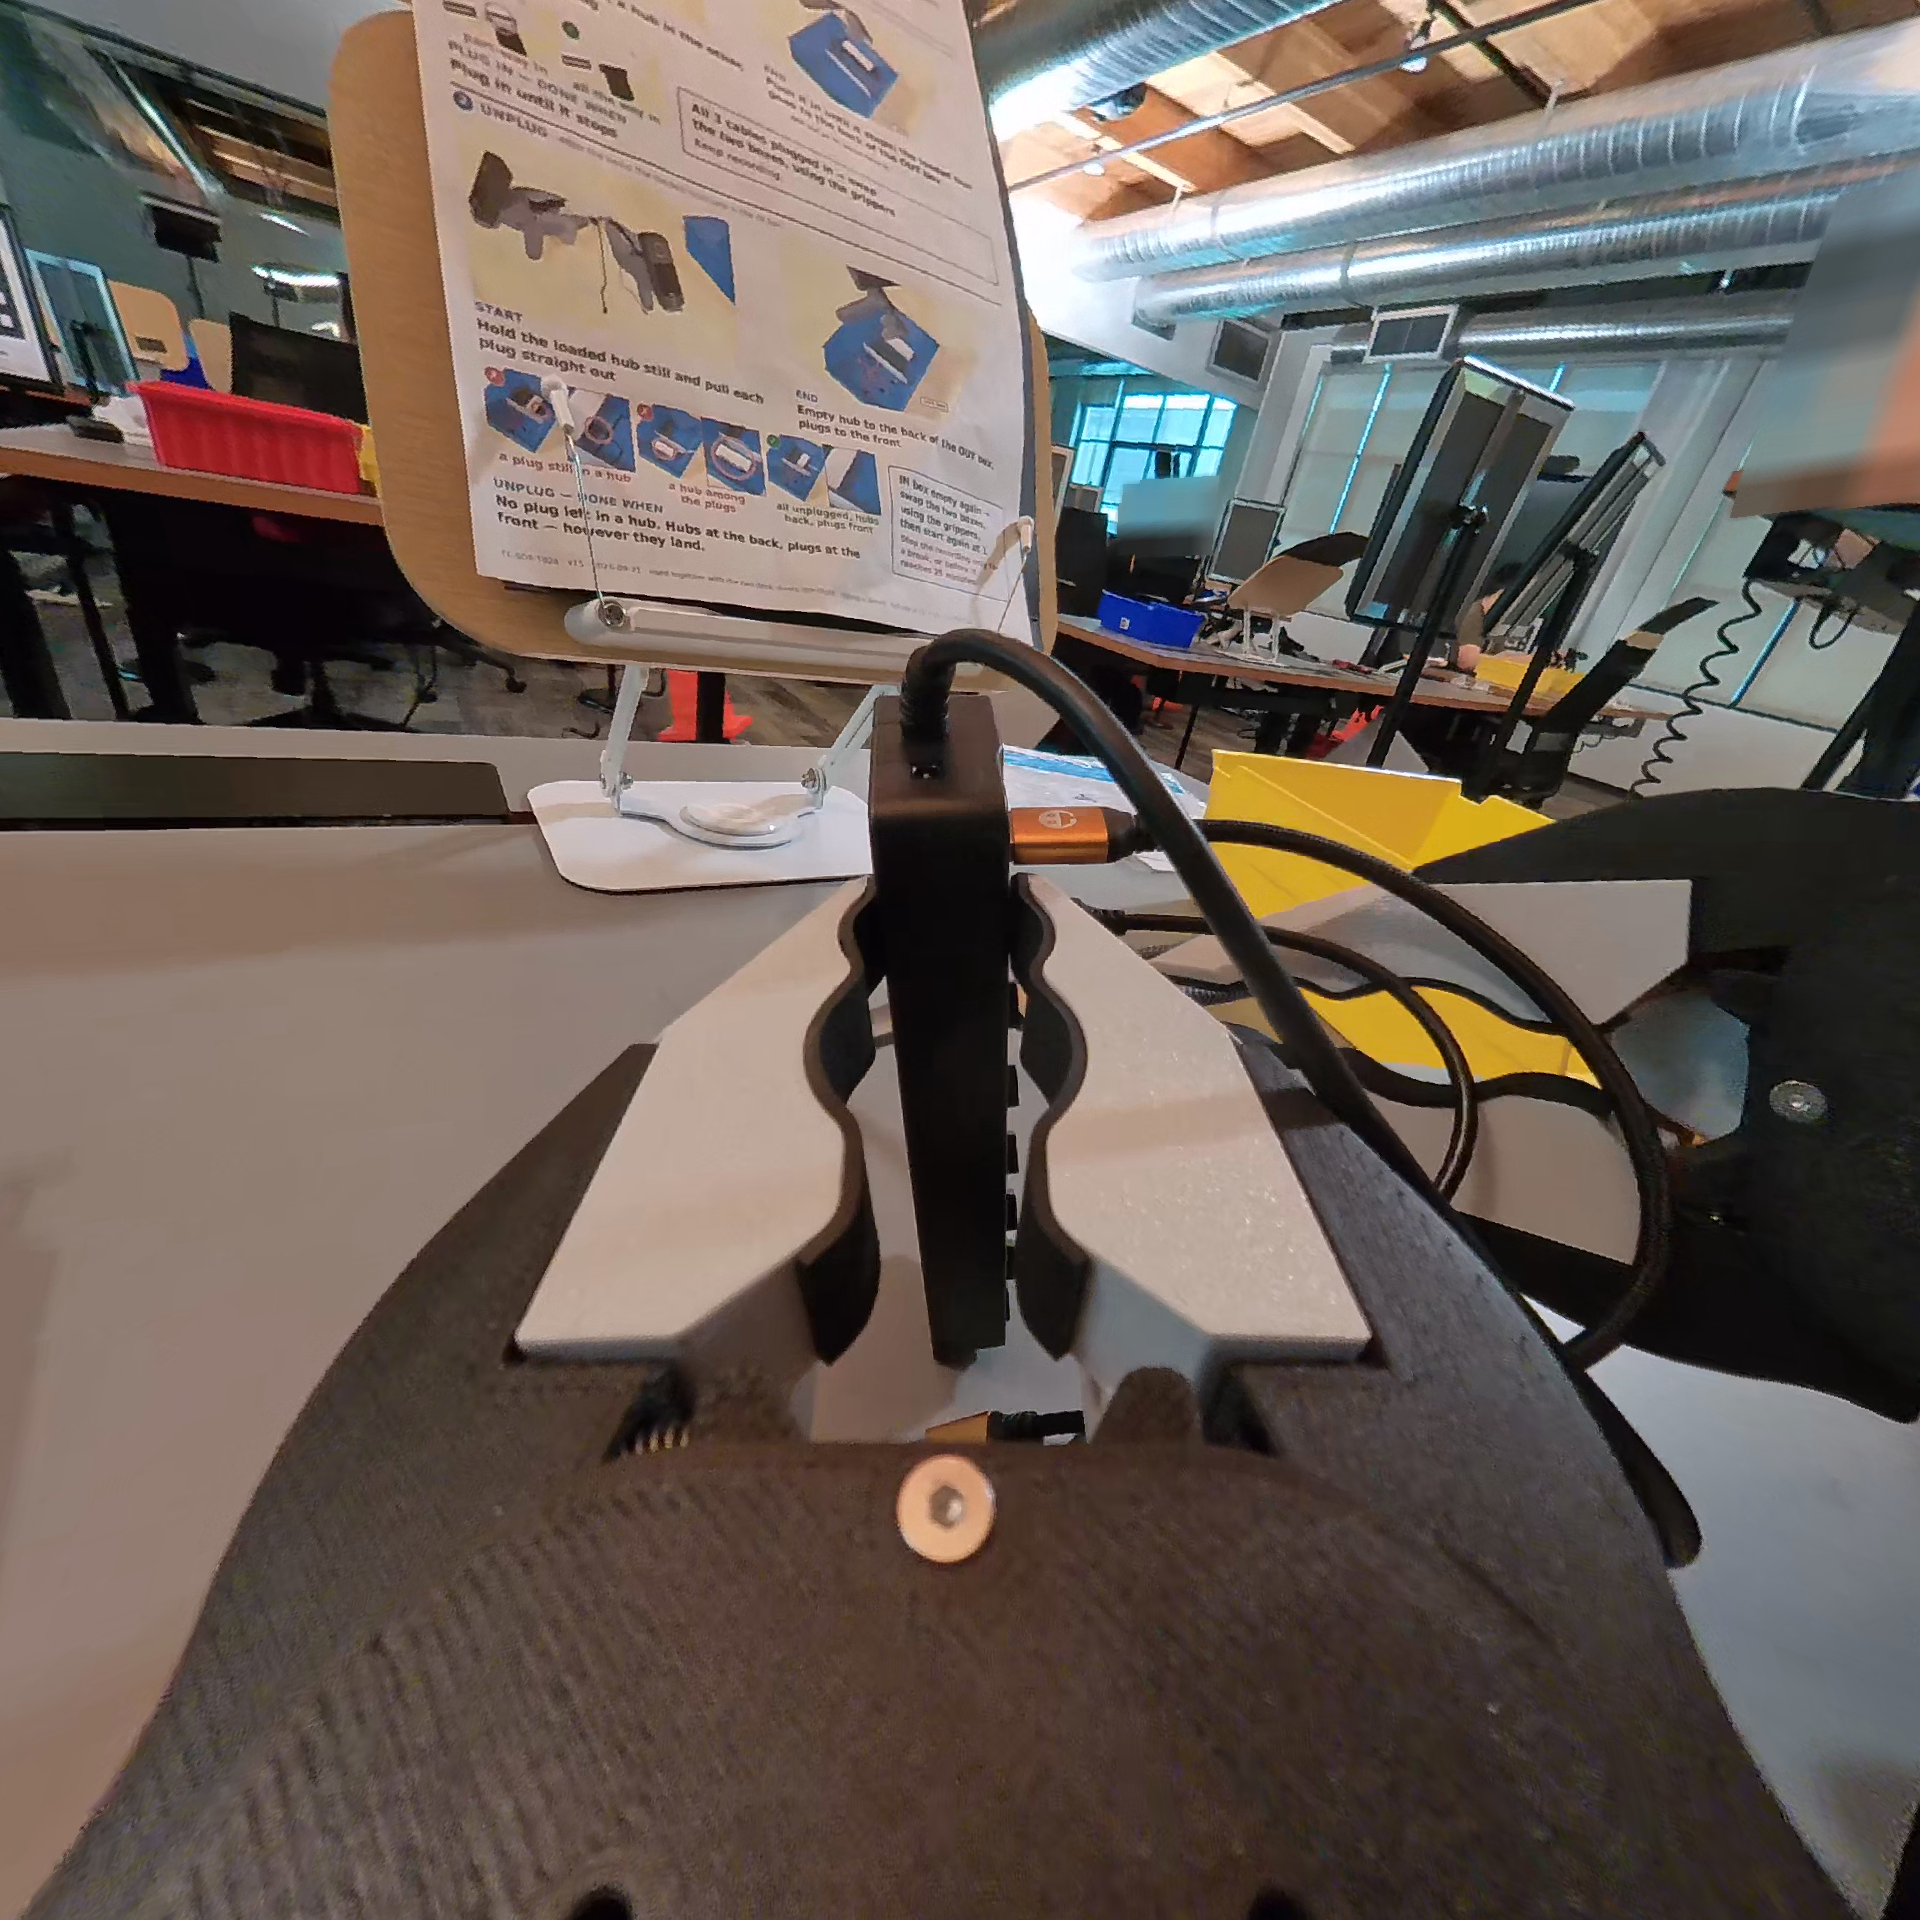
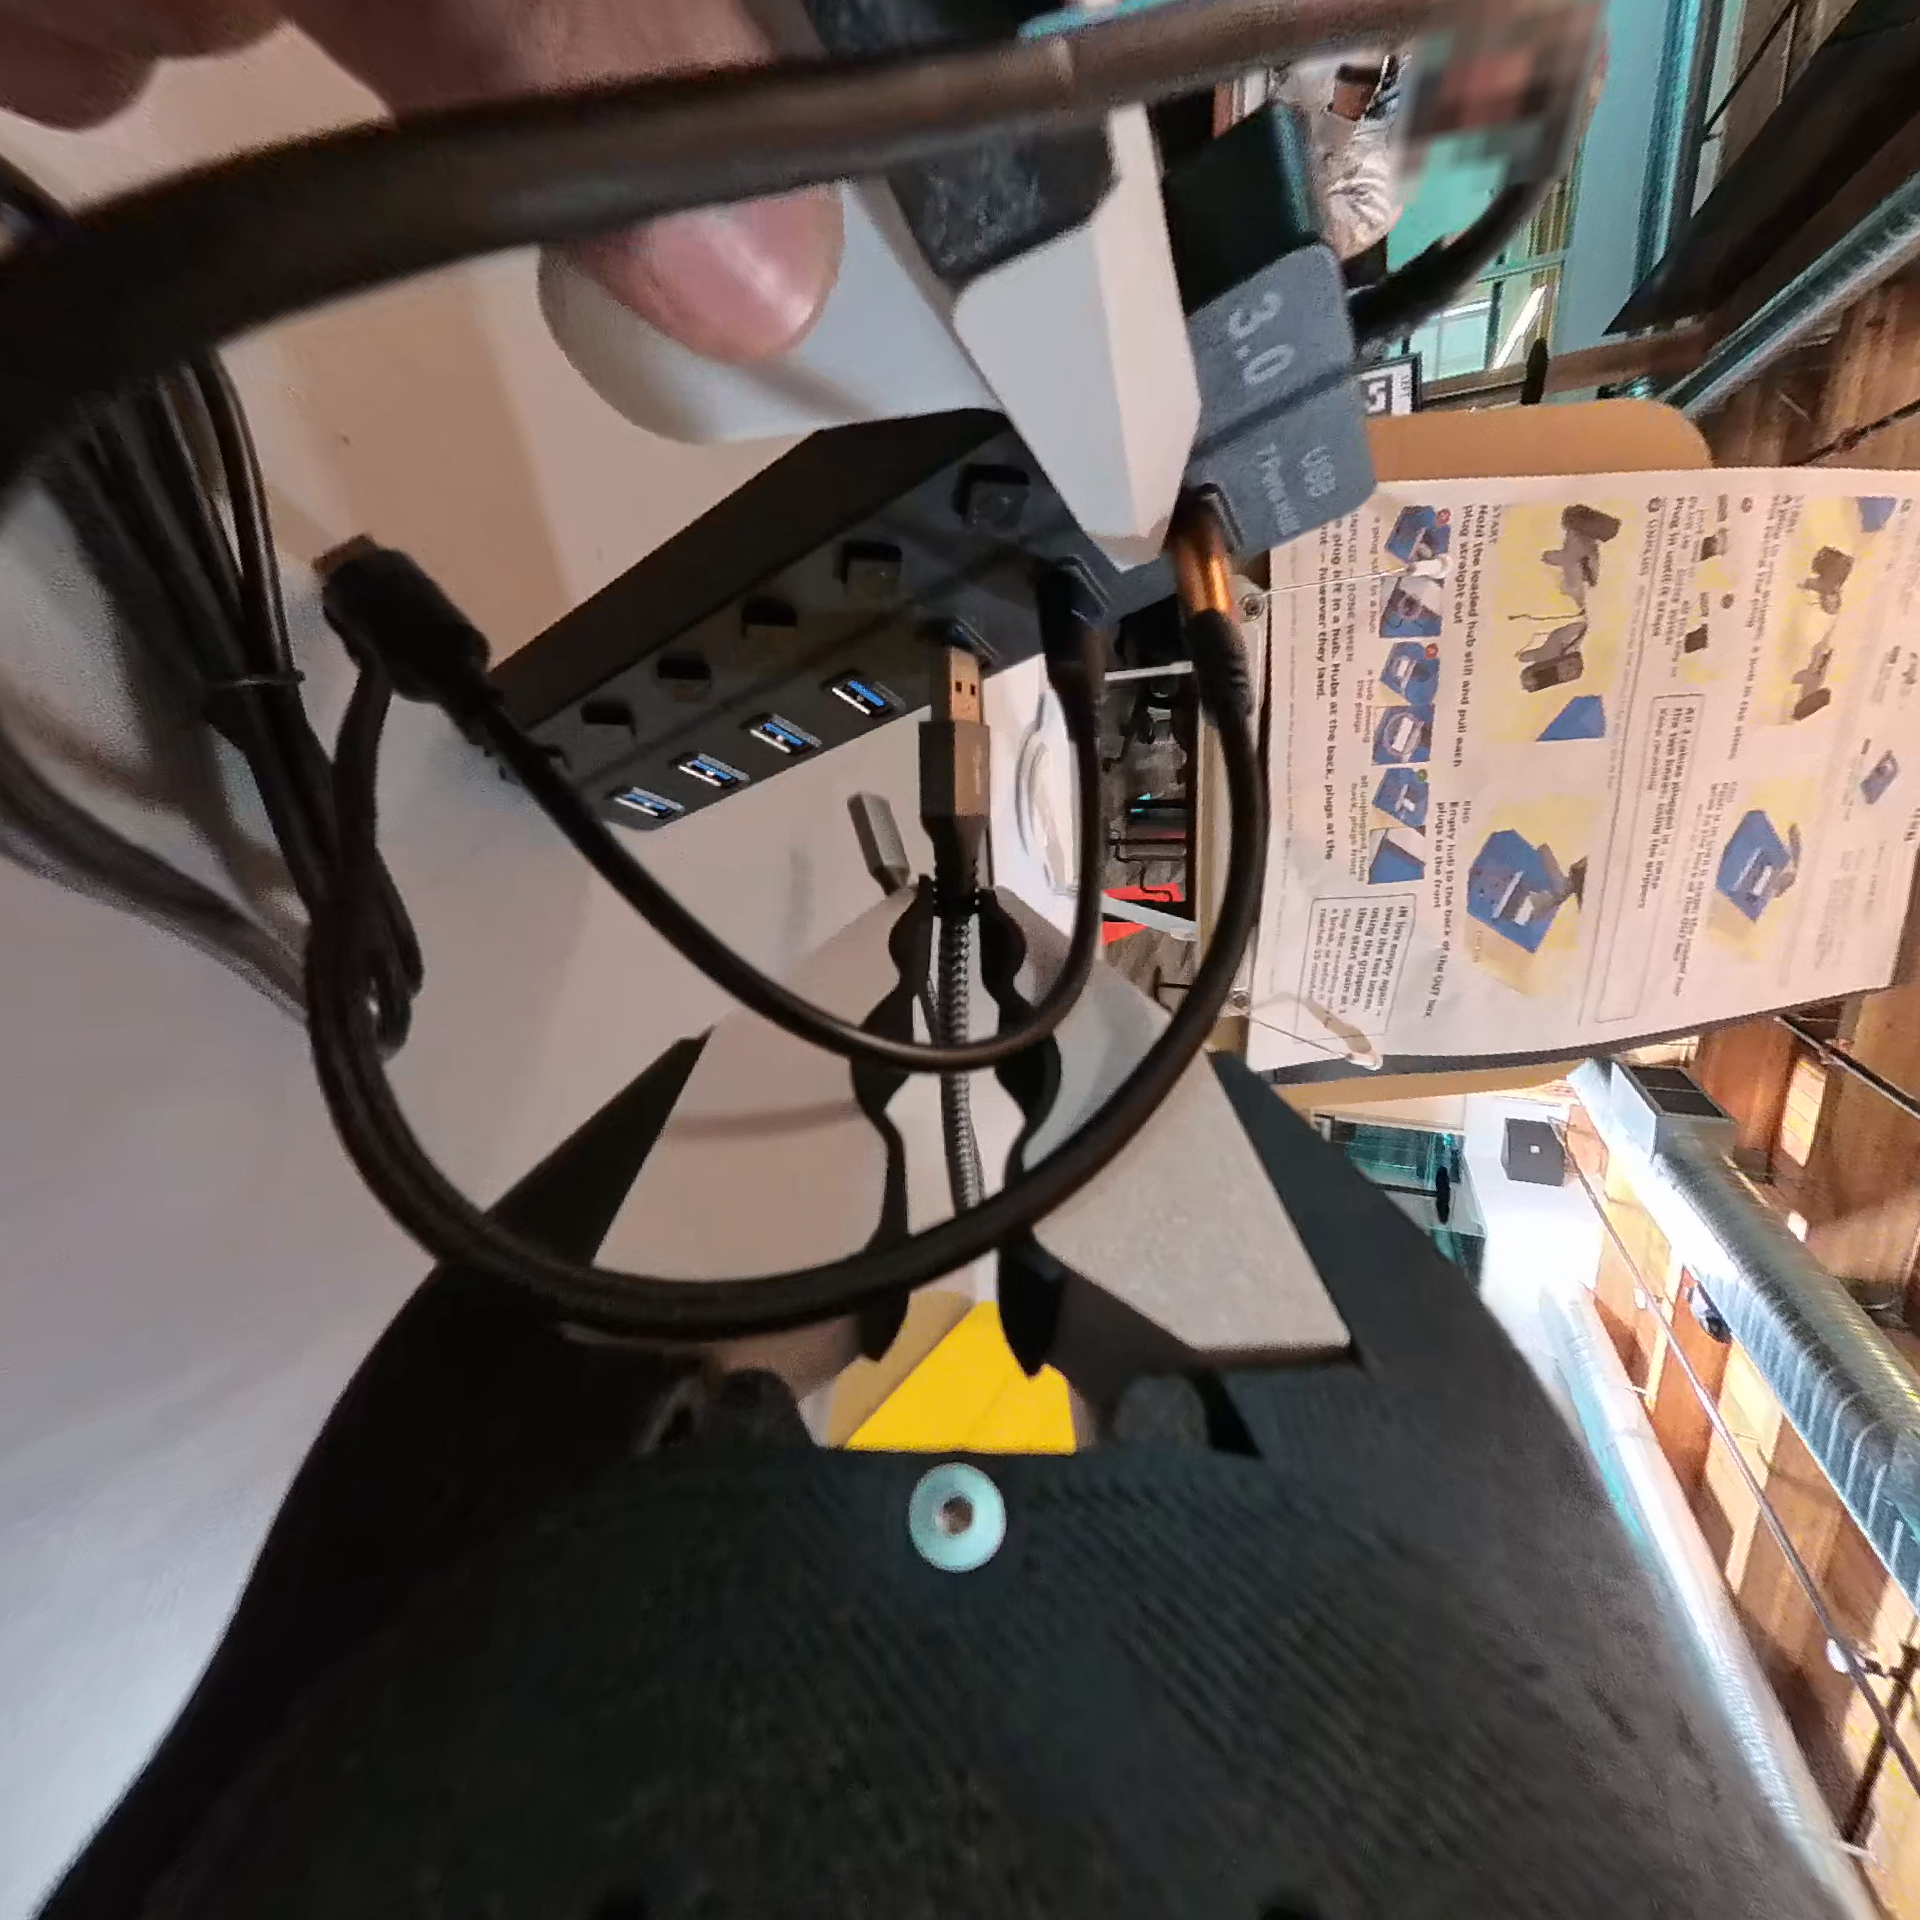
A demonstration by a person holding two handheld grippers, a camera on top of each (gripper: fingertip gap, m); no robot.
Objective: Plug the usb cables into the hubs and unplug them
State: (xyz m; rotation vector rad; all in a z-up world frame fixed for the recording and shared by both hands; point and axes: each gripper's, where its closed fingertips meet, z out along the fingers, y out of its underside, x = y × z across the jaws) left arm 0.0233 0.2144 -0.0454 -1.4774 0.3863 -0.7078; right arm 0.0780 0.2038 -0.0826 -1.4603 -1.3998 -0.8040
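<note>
My left gripper [image 1: 940, 904] is shut on a black USB hub [image 1: 935, 1039] and holds it on edge above the table. An orange-collared plug [image 1: 1060, 836] sits in the hub's right side, and the hub's own black cable [image 1: 1091, 748] leaves its top. In the right wrist view my right gripper [image 2: 951, 904] is shut on a braided cable just behind a grey USB plug [image 2: 954, 769]. The plug's metal tip is at the mouth of a port on the hub [image 2: 790, 582]. The orange plug [image 2: 1205, 566] and a black plug [image 2: 1070, 623] are in neighbouring ports. Several blue ports are free.
A yellow bin [image 1: 1340, 821] stands on the grey table [image 1: 260, 987] behind the cables. An instruction sheet [image 1: 727, 312] rests on a stand with a white base [image 1: 707, 831]. A thumb [image 2: 727, 270] presses the left gripper's grey finger [image 2: 1039, 343]. Another loose grey plug [image 2: 878, 831] hangs nearby.
</note>
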